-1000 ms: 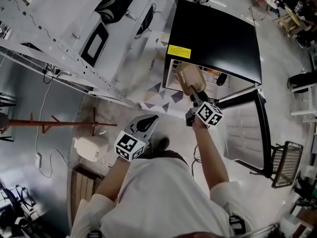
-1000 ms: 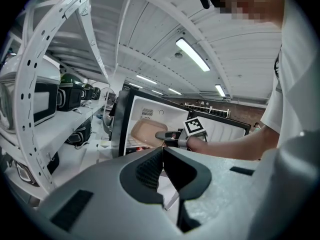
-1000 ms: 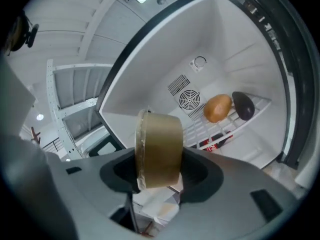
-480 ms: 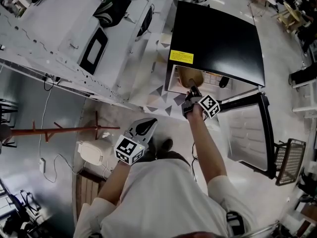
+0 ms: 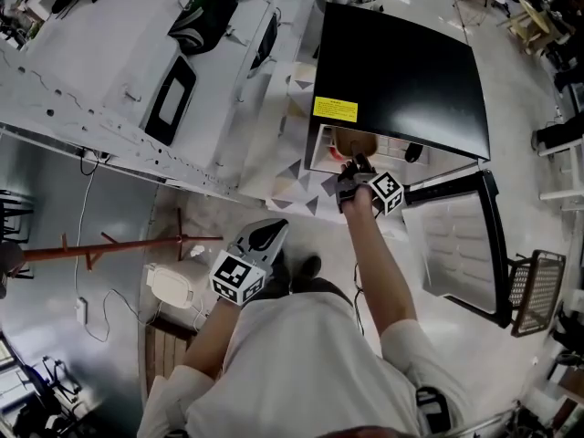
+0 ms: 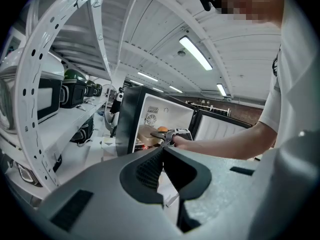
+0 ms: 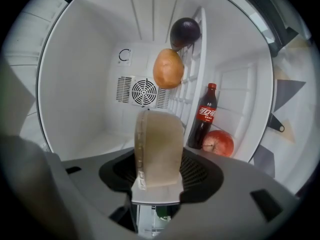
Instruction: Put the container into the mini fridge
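While the left gripper (image 6: 161,156) is hanging shut and empty, the right gripper (image 5: 357,166) is clamping the container (image 7: 161,144) with half-spread jaws inside the fridge (image 7: 80,84).

The mini fridge (image 5: 392,71) stands open, its door (image 5: 456,235) swung wide to the right in the head view, so the mouth can be reached from the front. White shelving (image 5: 119,89) flanks it closely on the left. The right gripper (image 7: 159,170), fingers clamped on the container (image 7: 157,144), sits at the mouth. Inside, a wire rack (image 7: 196,79) divides the space. On its wider side an orange fruit (image 7: 168,68) and a dark fruit (image 7: 185,31) lie against the rack toward the back. The rest of that side, up to the fan grille (image 7: 144,90), is bare. A cola bottle (image 7: 205,115) and a red apple (image 7: 218,143) take up the narrower side.
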Tool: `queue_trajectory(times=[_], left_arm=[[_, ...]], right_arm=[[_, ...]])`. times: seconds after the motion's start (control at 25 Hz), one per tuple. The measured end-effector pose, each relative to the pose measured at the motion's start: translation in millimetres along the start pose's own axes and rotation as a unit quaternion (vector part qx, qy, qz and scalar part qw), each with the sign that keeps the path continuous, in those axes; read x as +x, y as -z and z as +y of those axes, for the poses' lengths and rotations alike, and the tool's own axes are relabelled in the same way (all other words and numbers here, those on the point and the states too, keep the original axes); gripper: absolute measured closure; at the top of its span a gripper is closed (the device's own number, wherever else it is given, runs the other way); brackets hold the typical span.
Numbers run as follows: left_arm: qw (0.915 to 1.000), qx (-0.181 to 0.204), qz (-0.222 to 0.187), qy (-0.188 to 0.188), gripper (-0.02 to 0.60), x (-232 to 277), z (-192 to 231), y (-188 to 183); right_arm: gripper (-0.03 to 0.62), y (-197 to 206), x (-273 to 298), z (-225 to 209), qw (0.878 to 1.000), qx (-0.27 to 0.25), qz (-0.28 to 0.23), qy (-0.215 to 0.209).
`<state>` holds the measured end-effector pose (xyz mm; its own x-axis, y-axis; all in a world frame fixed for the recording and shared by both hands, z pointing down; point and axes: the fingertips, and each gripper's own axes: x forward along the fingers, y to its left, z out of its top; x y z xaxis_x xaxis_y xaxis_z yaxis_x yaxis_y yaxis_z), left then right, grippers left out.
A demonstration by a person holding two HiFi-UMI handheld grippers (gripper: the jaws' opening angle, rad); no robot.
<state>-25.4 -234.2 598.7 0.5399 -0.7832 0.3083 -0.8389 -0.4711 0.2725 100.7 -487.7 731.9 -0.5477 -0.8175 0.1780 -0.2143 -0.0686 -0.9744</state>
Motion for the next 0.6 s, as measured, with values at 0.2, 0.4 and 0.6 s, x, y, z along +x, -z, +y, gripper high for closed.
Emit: queue_trajectory(times=[0.2, 0.4, 0.6], left_arm=[[1.0, 0.0, 0.002, 0.006, 0.577, -1, 2, 1], [1.0, 0.001, 0.0, 0.009, 0.577, -2, 2, -1], [0.9999, 0.0, 0.0, 0.011, 0.577, -4, 5, 0]], right_arm=[[0.359, 2, 1, -5, 0.999, 0.022, 0.007, 0.027], [0.264, 2, 3, -5, 0.999, 0.009, 0.014, 0.032], [0.189, 5, -13, -3, 0.999, -0.033, 0.012, 0.036]])
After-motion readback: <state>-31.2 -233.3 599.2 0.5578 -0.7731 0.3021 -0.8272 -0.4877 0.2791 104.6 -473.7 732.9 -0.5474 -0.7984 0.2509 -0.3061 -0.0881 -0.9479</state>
